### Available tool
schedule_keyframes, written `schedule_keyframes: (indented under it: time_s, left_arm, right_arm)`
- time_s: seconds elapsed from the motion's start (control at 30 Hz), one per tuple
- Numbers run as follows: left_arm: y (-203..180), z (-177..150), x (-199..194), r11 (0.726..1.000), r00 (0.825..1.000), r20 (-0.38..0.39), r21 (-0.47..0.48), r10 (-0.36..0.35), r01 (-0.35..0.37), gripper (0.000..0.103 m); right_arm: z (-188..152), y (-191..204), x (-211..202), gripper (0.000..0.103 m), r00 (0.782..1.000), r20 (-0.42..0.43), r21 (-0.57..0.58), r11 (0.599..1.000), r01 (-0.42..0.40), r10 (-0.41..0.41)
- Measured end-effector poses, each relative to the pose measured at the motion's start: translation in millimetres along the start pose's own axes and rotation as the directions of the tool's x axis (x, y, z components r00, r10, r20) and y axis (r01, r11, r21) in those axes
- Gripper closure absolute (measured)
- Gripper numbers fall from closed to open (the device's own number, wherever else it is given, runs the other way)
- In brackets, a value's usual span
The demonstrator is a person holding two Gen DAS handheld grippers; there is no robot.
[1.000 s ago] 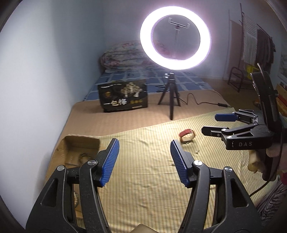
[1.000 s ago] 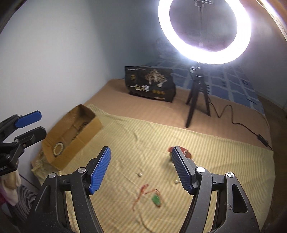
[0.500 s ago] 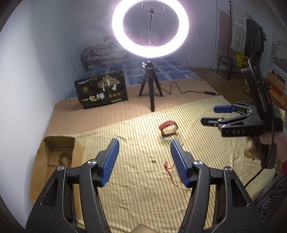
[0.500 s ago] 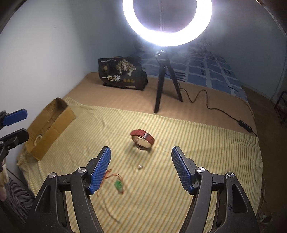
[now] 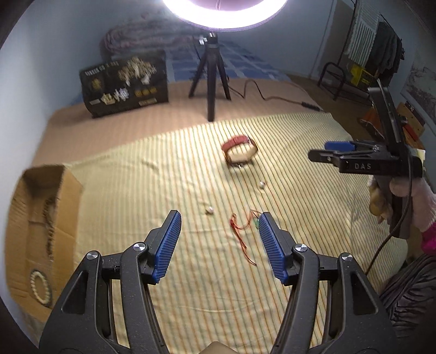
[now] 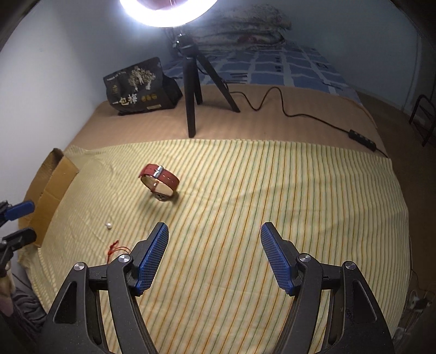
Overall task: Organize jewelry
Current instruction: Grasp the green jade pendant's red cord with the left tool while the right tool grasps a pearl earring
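Pale blue walls enclose a bed covered by a yellow-green striped cotton cloth (image 6: 272,190), which lies over a tan blanket (image 6: 299,128) and serves as the work surface. At the far edge of the cloth stands a black tripod (image 6: 192,89) carrying a lit white ring lamp (image 5: 226,16), with a black printed paper bag (image 6: 139,87) to its left. The left gripper (image 5: 218,234), black-framed with blue ribbed pads, points down at the cloth with its fingers apart and nothing between them. Just beyond its tips lies a thin red cord necklace with a small green pendant (image 5: 239,228). A small white pearl bead (image 5: 209,210) rests just past the left pad, and a second white bead (image 5: 262,185) lies farther off toward the red leather wristwatch strap (image 6: 159,179), which stands on edge as a closed loop near the middle of the cloth. The right gripper (image 6: 214,250), of the same build, hovers over bare striped fabric with its fingers likewise apart and empty; the watch strap is ahead and to the left of it. An open brown cardboard box (image 5: 35,217) sits at the left edge of the cloth and contains a cream bead bracelet (image 5: 41,286) and a string of dark beads (image 5: 49,223). A gloved hand (image 5: 417,201) holds the right gripper's handle.
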State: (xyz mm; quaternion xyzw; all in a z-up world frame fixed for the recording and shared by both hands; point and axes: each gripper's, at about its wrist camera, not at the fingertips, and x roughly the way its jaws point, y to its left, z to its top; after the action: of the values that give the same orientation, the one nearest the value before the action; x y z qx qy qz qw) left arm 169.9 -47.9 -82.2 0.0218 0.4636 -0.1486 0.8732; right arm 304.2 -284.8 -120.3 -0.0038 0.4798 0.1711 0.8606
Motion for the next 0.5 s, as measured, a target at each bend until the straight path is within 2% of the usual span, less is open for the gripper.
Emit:
schedule_keyframes:
  time_s: [0.3, 0.5]
  left_arm:
    - [-14.3, -4.2, 36.3, 0.996, 0.994, -0.073, 0.033, -0.076, 0.079, 0.042]
    - [-20.3, -3.3, 58.1, 0.993, 0.988, -0.107, 0.045, -0.108, 0.113, 0.053]
  right_arm:
    - [-2.7, 18.5, 18.9, 0.033, 0.999, -0.029, -0.094, 0.995, -0.044, 0.042]
    - [-4.1, 36.8, 29.0, 0.035, 0.994, -0.047, -0.184, 0.977, -0.104, 0.097]
